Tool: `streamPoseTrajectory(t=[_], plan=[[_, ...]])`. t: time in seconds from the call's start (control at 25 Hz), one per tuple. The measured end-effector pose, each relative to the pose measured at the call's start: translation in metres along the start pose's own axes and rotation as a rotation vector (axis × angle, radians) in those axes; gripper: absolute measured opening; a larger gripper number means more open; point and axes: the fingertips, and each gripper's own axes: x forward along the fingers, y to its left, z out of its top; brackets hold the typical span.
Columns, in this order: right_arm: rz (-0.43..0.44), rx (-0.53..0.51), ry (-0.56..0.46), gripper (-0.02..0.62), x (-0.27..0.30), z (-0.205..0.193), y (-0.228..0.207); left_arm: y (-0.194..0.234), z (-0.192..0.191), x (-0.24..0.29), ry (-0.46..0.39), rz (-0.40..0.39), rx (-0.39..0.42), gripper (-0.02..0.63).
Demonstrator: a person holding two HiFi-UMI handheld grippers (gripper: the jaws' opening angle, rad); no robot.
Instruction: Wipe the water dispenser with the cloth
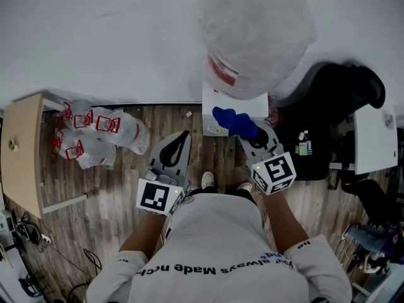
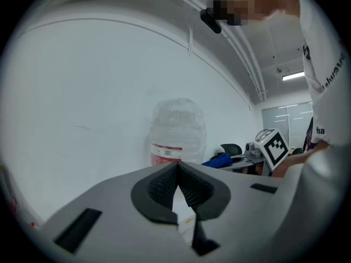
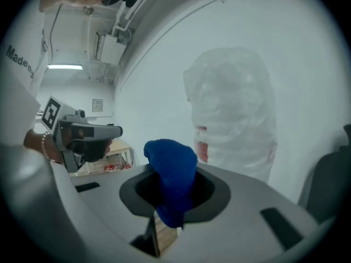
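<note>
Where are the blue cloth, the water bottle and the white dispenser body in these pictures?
blue cloth (image 3: pixel 170 171), right gripper view, on its knitted middle part.
water bottle (image 1: pixel 255 36), head view, on its plastic-wrapped side.
dispenser body (image 1: pixel 212 105), head view, on its white surface left of the cloth.

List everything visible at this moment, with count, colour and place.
water dispenser: one, white, against the wall ahead of the person
water bottle: one, clear with a red label, wrapped in plastic, on top of the water dispenser
cloth: one, blue, in front of the water dispenser
plastic bags: a heap, clear with red print, on the floor left of the water dispenser
table: one, light wood, far left
office chair: one, black, right of the water dispenser
floor: wood planks, brown
left gripper: one, grey, jaws together on nothing
right gripper: one, grey, jaws clamped on the cloth
shirt: one, white, on the person
</note>
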Motion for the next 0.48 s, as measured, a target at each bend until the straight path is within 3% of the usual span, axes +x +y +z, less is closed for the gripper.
streamPoseTrajectory(t=[0.2,0.48], plan=[[0.014,-0.023,-0.054,0.078,-0.040,0.047,0.000,-0.022,0.034,0.010,-0.041,-0.063,0.046,0.018],[0.015,-0.040,-0.122,0.078,-0.088,0.091,0.005,-0.041,0.060,0.005,-0.066,-0.110,0.049,0.018]])
